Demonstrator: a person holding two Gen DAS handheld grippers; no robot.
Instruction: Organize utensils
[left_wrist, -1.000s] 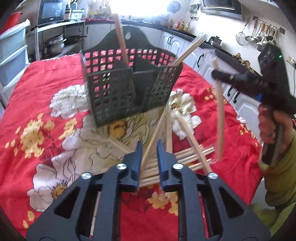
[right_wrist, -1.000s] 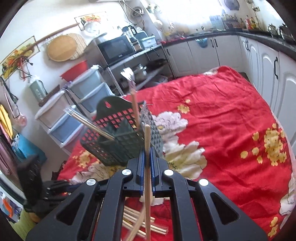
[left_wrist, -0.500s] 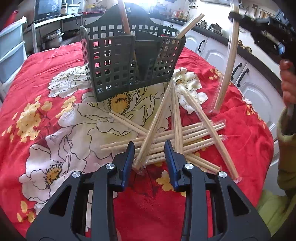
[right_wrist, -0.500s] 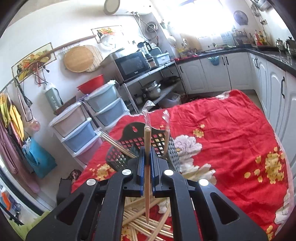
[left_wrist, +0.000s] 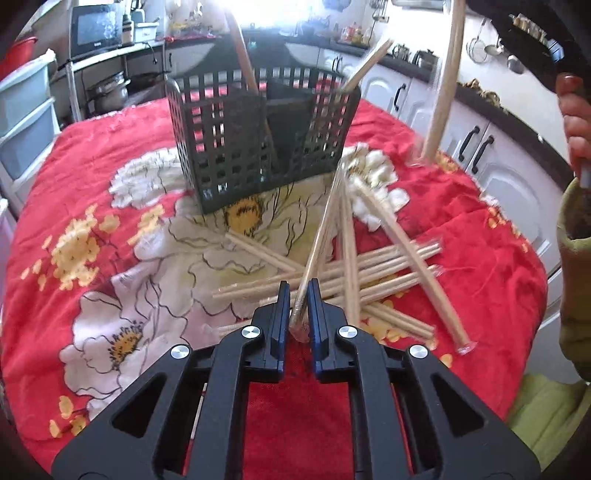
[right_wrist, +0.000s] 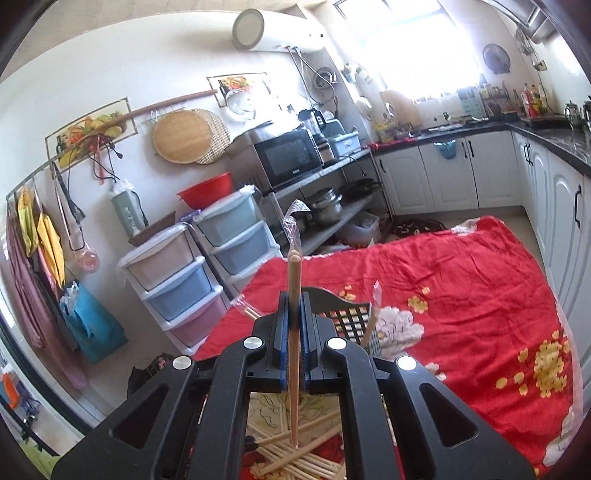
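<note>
A dark slotted utensil basket (left_wrist: 258, 147) stands on the red flowered cloth and holds two wrapped chopstick pairs (left_wrist: 243, 62), one in each of two compartments. In front of it lies a loose pile of wrapped chopsticks (left_wrist: 369, 266). My left gripper (left_wrist: 298, 291) is shut on the near end of one pair (left_wrist: 321, 236) that slants up toward the basket. My right gripper (right_wrist: 294, 299) is shut on another wrapped pair (right_wrist: 294, 273) and holds it upright, high over the basket (right_wrist: 347, 314). That pair (left_wrist: 441, 92) hangs at the upper right of the left wrist view.
The table's right edge (left_wrist: 535, 295) runs near white cabinets (left_wrist: 509, 177). A hand (left_wrist: 576, 110) and a green sleeve (left_wrist: 576, 277) fill the right side. Plastic drawer units (right_wrist: 177, 280) stand past the table's far left, with a shelf holding a microwave (right_wrist: 288, 157) behind them.
The left jaws widened, moved back to the pile's near end and closed on a wrapped pair. The right gripper rose with its pair, from beside the pile to above the basket.
</note>
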